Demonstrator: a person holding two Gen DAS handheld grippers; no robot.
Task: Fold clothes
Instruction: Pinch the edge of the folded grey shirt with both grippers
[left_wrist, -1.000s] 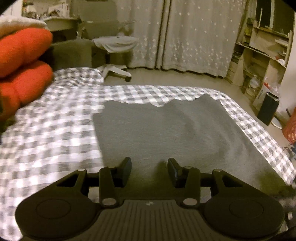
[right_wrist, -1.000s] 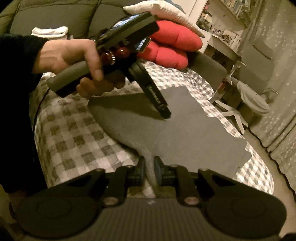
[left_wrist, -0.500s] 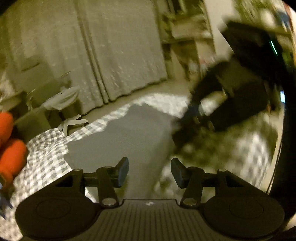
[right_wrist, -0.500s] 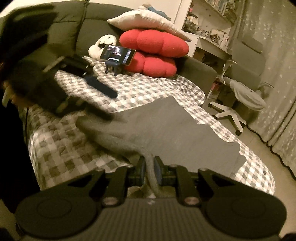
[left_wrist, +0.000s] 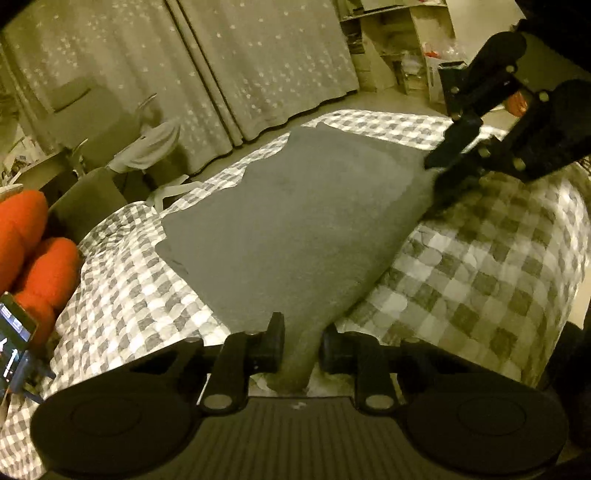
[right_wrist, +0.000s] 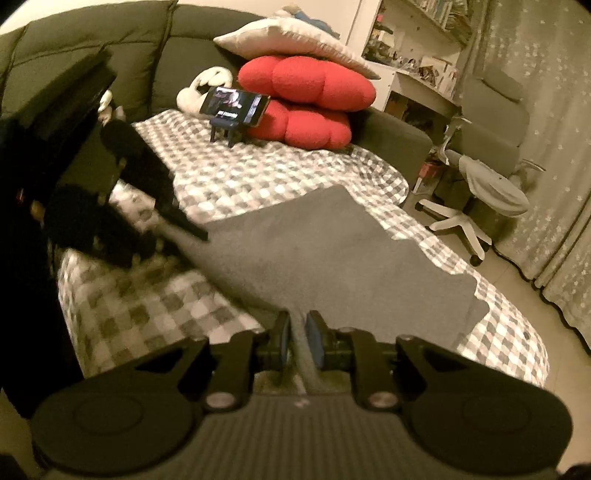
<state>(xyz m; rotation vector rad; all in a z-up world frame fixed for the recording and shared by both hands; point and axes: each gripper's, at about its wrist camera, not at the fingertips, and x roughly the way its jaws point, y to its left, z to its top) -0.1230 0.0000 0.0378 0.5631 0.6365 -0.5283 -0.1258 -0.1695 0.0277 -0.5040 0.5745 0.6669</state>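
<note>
A flat grey garment (left_wrist: 295, 221) (right_wrist: 332, 251) lies spread on the checked bed cover (left_wrist: 480, 258) (right_wrist: 240, 184). One near corner is bunched into a ridge that runs up between the fingers of my left gripper (left_wrist: 300, 349). Those jaws are closing, and both pads touch the cloth. The right wrist view shows the left gripper (right_wrist: 192, 232) at the garment's left corner. My right gripper (right_wrist: 298, 343) is shut on the other near corner, with a narrow fold of cloth pinched between its pads. It appears in the left wrist view as the right gripper (left_wrist: 437, 162), at the upper right.
Red cushions (right_wrist: 306, 99) (left_wrist: 33, 240) and a white pillow (right_wrist: 291, 37) lean on the dark headboard. A phone on a stand (right_wrist: 234, 105) sits in front of them. Beyond the bed's far edge are an office chair (right_wrist: 491, 192), curtains (left_wrist: 258, 55) and shelves (left_wrist: 399, 44).
My left gripper swung from the middle of the garment to its near corner, rolled, and narrowed its jaws onto the cloth. The right gripper kept its grip and place.
</note>
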